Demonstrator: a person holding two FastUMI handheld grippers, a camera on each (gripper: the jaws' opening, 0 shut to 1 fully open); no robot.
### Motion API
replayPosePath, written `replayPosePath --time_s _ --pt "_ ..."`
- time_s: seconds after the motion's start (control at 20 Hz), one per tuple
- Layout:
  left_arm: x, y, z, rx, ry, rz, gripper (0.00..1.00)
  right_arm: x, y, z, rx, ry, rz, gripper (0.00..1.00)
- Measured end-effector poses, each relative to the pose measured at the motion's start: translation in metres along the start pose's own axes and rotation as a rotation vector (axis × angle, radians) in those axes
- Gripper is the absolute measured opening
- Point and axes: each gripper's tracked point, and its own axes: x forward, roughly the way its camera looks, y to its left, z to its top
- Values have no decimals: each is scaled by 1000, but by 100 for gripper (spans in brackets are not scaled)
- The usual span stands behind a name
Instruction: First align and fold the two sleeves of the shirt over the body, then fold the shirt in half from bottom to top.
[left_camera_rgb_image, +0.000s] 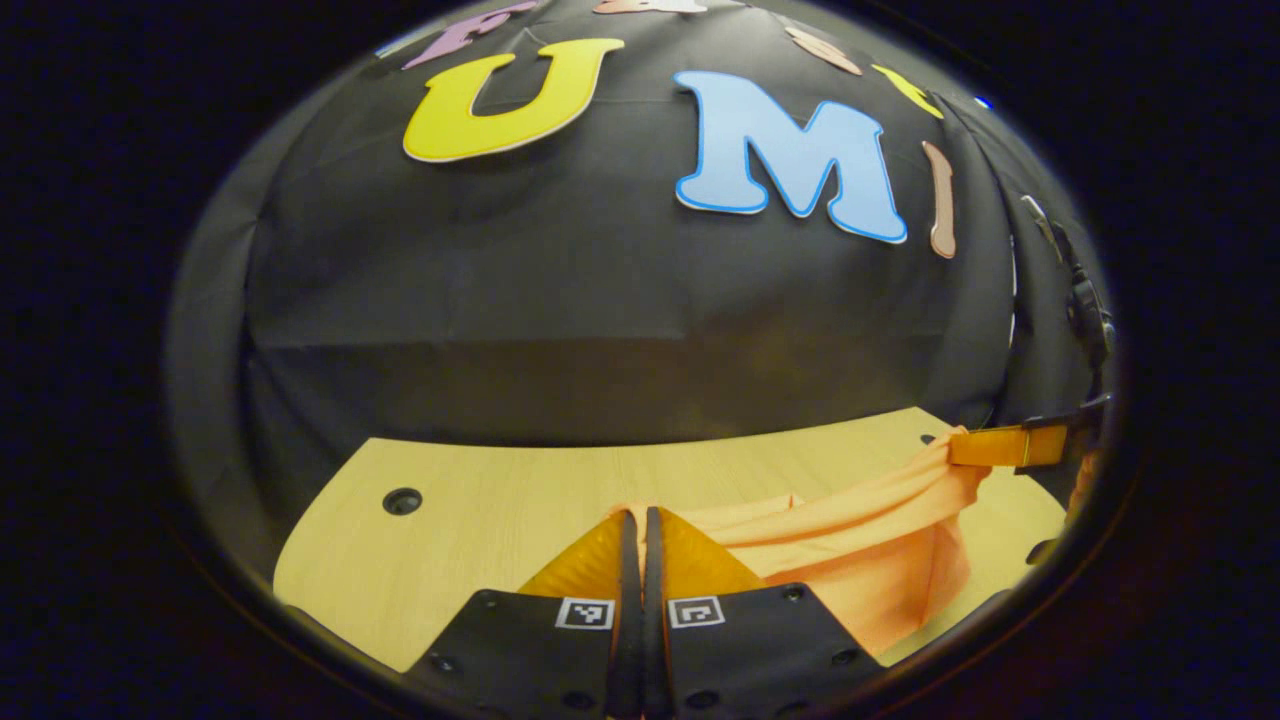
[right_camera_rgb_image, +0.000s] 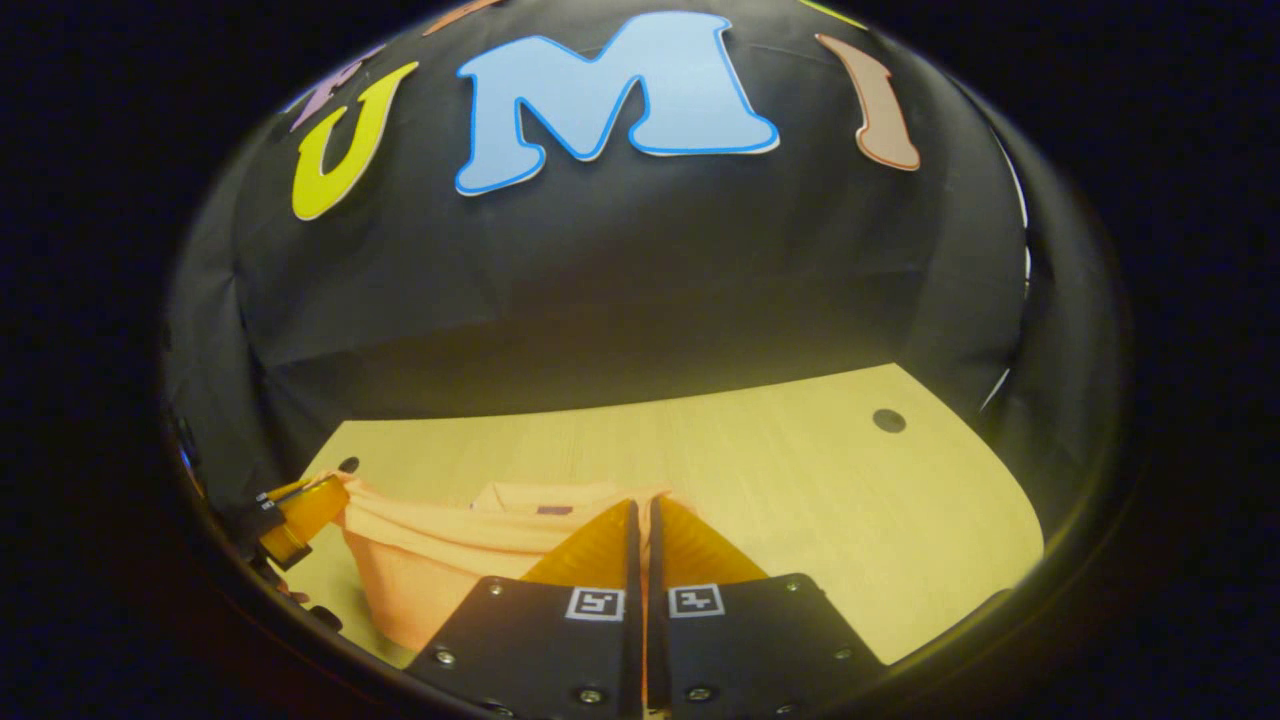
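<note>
An orange shirt (left_camera_rgb_image: 870, 560) hangs stretched in a sagging band above the wooden table (left_camera_rgb_image: 480, 490). In the left gripper view my left gripper (left_camera_rgb_image: 637, 515) is shut, with the shirt's edge running out from its tips to the right. At the far right my right gripper (left_camera_rgb_image: 957, 447) pinches the cloth's other end. The right gripper view has my right gripper (right_camera_rgb_image: 640, 505) shut on the shirt (right_camera_rgb_image: 430, 560), cloth showing between the fingers. The left gripper (right_camera_rgb_image: 335, 490) holds the far end at the left. A small purple tag (right_camera_rgb_image: 553, 510) marks the collar lying behind on the table (right_camera_rgb_image: 800, 480).
Black cloth walls close the booth at the back and sides. The tabletop has round dark holes (left_camera_rgb_image: 402, 501) (right_camera_rgb_image: 888, 420) near its far corners. Bare wood lies left of the left gripper and right of the right gripper.
</note>
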Motion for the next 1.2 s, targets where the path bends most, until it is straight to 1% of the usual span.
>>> replayPosePath --time_s 0.2,0.3,0.5,0.7,0.85,0.95,1.0,1.05,1.1,1.15,1.2 --pt "24 6 -4 25 -36 20 5 32 1 1 -51 -7 -29 2" --pt "37 10 -16 33 -25 32 6 46 3 -4 -68 -3 -33 2" --pt "55 18 -40 34 18 55 6 68 6 -23 -130 43 -45 3" --pt "60 16 -46 36 30 59 6 74 9 -34 -197 54 -56 6" --pt "60 13 -50 57 48 54 8 73 8 -40 -219 83 -55 8" --pt "60 10 -51 50 55 44 14 71 8 -42 -231 95 -56 8" --pt "59 9 -52 51 62 42 16 69 8 -43 -239 95 -58 17" --pt "57 7 -53 48 68 39 19 66 9 -41 -248 92 -57 21" --pt "55 8 -53 50 69 44 21 63 8 -41 -253 89 -59 35" --pt "52 7 -51 51 69 43 24 59 9 -38 -250 82 -55 40" --pt "47 5 -51 52 70 42 30 53 10 -38 -246 78 -47 53"
